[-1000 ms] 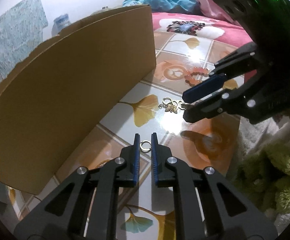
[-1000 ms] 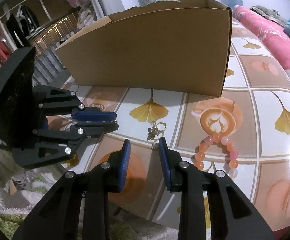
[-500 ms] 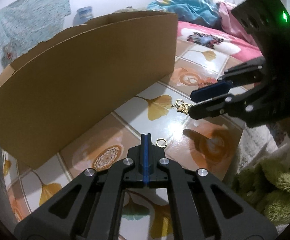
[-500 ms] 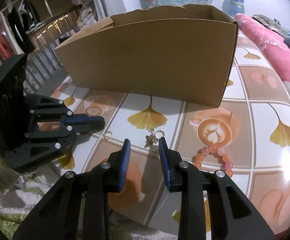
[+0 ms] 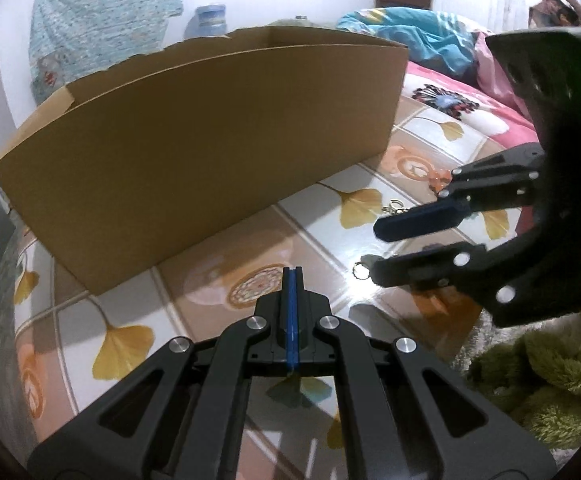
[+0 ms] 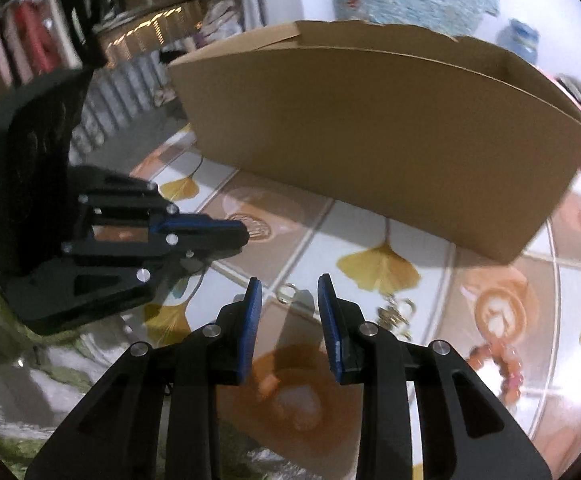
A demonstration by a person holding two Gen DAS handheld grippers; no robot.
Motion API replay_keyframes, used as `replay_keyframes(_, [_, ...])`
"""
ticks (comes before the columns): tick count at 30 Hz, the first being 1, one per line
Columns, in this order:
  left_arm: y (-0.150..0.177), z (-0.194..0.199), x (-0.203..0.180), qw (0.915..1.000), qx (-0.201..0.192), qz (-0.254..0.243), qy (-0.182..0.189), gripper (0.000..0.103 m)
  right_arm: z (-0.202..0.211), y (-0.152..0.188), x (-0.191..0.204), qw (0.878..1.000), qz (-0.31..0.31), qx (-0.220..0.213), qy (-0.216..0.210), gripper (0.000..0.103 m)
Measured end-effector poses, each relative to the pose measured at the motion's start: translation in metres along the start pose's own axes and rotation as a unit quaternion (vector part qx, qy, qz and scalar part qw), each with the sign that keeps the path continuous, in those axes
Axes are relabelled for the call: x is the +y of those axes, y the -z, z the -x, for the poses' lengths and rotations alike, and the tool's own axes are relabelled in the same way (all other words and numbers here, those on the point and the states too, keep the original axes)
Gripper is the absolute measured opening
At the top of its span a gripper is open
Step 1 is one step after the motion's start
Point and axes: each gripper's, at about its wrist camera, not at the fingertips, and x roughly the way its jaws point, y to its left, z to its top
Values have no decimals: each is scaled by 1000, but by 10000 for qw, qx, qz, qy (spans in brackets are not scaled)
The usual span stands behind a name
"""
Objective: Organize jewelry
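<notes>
Jewelry all outside the cardboard box [image 6: 390, 152]; sorting looks barely begun.
Glossy ginkgo-print table [image 5: 194, 320] in a bedroom. Bead bracelet [image 6: 502, 360], gold charm [image 6: 396, 312], small ring [image 6: 288, 292] lie loose. Right gripper [image 6: 286, 300] is spread around the ring; left gripper [image 5: 292, 276] is pressed closed, empty.

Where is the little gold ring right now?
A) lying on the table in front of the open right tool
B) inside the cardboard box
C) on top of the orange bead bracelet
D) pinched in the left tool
A: the little gold ring lies flat on the table just ahead of the open right tool, while the left tool is shut with nothing in it.
</notes>
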Motion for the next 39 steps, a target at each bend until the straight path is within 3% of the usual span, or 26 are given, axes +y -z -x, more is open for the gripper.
replay_keyframes(3, [2,4,1,10000,-20,59,-6,0,0,0,1,10000,-7,32,28,23])
replay_keyframes(7, [1,5,-5,9995,-73,47,318,0,12,5,-14,9993,-372,-42,27,23])
replay_keyframes(10, [-2,-5,-20,9990,50,-356,274,7,24,10,-28,9976,-685,-106,74,23])
replay_keyframes(14, [-6,-17,-35,9961,235,-834,165,7,35,16,-37,9961,-837,-182,189,23])
replay_keyframes(19, [-12,-21,-46,9948,316,-957,105,7,40,21,-39,9954,-903,-294,147,23])
replay_keyframes(27, [-17,-20,-50,9956,410,-826,141,9,48,29,-47,9941,-1013,-389,97,23])
replay_keyframes(29, [-19,-19,-48,9964,414,-724,156,26,49,30,-49,9935,-1061,-403,80,23])
replay_keyframes(30, [-20,-19,-47,9969,429,-635,180,28,48,31,-50,9933,-1078,-408,74,23])
replay_keyframes(39, [-27,-31,-46,9980,619,13,103,28,42,33,-53,9924,-1162,-414,18,23])
